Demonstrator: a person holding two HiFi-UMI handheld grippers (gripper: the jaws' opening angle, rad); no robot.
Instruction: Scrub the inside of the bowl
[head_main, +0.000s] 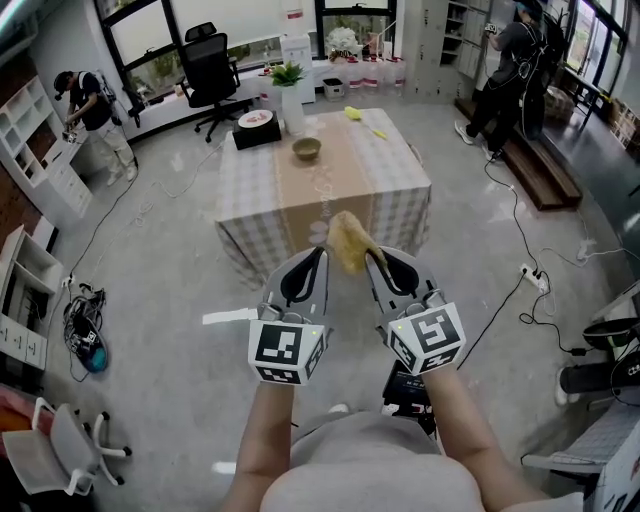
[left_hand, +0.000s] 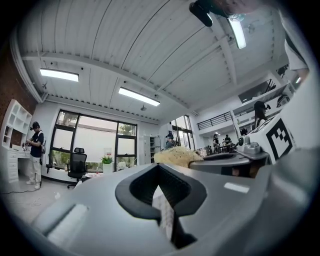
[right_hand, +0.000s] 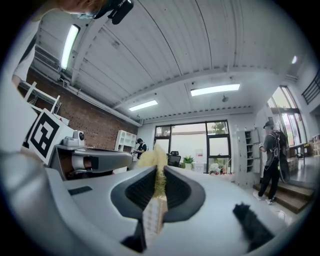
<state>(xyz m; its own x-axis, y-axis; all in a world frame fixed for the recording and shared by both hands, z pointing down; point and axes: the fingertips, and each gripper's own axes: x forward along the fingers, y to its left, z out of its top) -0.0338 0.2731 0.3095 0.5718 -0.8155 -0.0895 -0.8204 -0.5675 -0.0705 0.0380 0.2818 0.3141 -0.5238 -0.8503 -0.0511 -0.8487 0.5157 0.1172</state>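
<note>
Nearest, the left tongs (head_main: 320, 256) are clenched on nothing and held level beside the right tongs (head_main: 372, 258), which pinch a yellowish scrub pad (head_main: 346, 240) — it sticks out past their tips. Both hang over the floor (head_main: 170, 280), well short of the tabletop (head_main: 385, 190) with its checked cloth. There the bowl (head_main: 306, 149) sits upright, apart from both tongs. Behind it are a potted plant (head_main: 288, 75) and a plate (head_main: 256, 118) on a dark box (head_main: 256, 134).

Your room is bright and evenly lit by ceiling strip lights (left_hand: 139, 96) and tall windows (right_hand: 192, 142), while both gripper views bend strongly toward black corners, and whatever sits nearest the lens is blurred.
</note>
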